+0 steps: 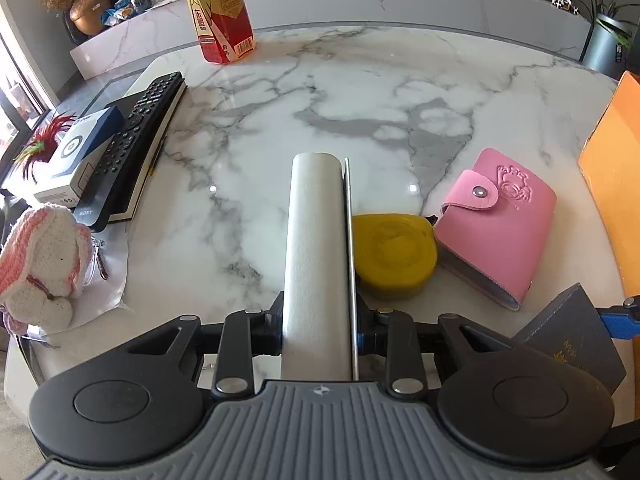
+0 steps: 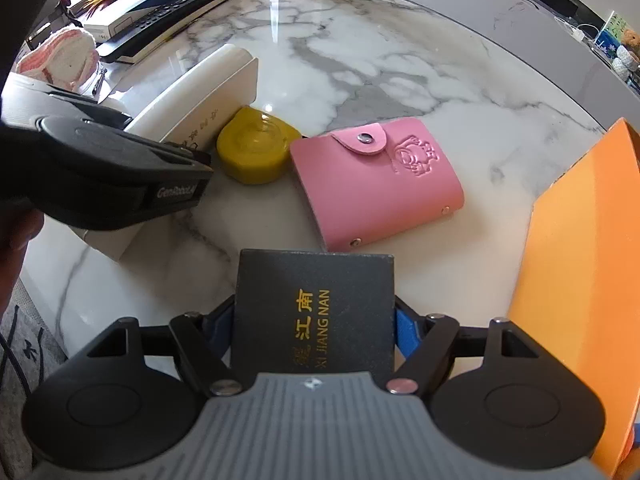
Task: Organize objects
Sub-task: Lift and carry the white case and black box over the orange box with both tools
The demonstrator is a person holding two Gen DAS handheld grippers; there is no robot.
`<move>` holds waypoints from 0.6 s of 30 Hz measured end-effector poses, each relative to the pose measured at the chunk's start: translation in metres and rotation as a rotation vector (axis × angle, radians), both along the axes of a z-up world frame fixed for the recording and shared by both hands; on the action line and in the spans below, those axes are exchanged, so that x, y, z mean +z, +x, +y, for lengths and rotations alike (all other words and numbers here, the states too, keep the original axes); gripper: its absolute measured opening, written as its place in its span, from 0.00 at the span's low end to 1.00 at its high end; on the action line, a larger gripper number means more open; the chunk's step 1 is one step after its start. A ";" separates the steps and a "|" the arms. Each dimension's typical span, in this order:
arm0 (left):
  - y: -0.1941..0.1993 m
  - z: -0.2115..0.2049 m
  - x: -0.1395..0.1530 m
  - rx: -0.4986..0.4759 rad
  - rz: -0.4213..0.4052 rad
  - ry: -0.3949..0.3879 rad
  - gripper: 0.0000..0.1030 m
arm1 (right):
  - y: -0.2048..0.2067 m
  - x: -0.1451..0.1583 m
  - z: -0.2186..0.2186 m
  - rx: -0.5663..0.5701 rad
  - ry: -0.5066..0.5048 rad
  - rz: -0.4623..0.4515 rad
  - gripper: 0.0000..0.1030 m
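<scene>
White book [image 1: 318, 264] in left gripper [image 1: 320, 320]; dark box [image 2: 314, 312] in right gripper [image 2: 314, 332].

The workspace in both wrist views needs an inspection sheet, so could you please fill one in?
Surface: white marble table, glossy.
Job's things: white book and dark box held; yellow tape measure touching pink card holder; orange box at right edge.
Clutter: remote on a notebook, boxes, knitted toy, drink carton.
Grippers: left gripper jaws clamp the book; right gripper jaws clamp the box.
Cables: on far counter only.
Surroundings: marble counter, plants.
</scene>
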State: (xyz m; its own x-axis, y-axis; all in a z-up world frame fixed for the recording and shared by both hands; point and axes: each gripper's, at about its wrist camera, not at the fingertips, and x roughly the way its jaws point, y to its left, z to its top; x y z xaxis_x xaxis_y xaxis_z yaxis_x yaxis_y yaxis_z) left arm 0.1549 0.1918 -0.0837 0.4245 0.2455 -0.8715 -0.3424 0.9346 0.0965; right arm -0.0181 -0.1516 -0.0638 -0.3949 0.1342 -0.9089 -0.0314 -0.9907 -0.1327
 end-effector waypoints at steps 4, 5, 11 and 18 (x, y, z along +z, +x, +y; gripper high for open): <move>-0.008 -0.001 0.013 0.022 -0.042 -0.001 0.33 | 0.009 0.010 -0.001 0.002 -0.017 0.019 0.74; -0.011 -0.001 0.019 0.025 -0.058 0.004 0.33 | 0.012 0.014 -0.001 -0.002 -0.027 0.027 0.74; -0.024 -0.005 0.043 0.048 -0.088 -0.015 0.33 | 0.031 0.048 0.000 0.015 -0.051 0.087 0.74; -0.025 -0.030 0.072 0.031 -0.126 -0.023 0.33 | 0.059 0.096 0.019 -0.002 -0.096 0.188 0.74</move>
State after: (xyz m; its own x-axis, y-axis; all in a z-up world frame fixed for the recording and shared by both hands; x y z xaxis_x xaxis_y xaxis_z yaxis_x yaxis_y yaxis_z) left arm 0.1294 0.1617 -0.0115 0.5236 0.2402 -0.8174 -0.3788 0.9250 0.0291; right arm 0.0413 -0.1328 0.0322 -0.5581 0.0514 -0.8282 -0.0491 -0.9984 -0.0289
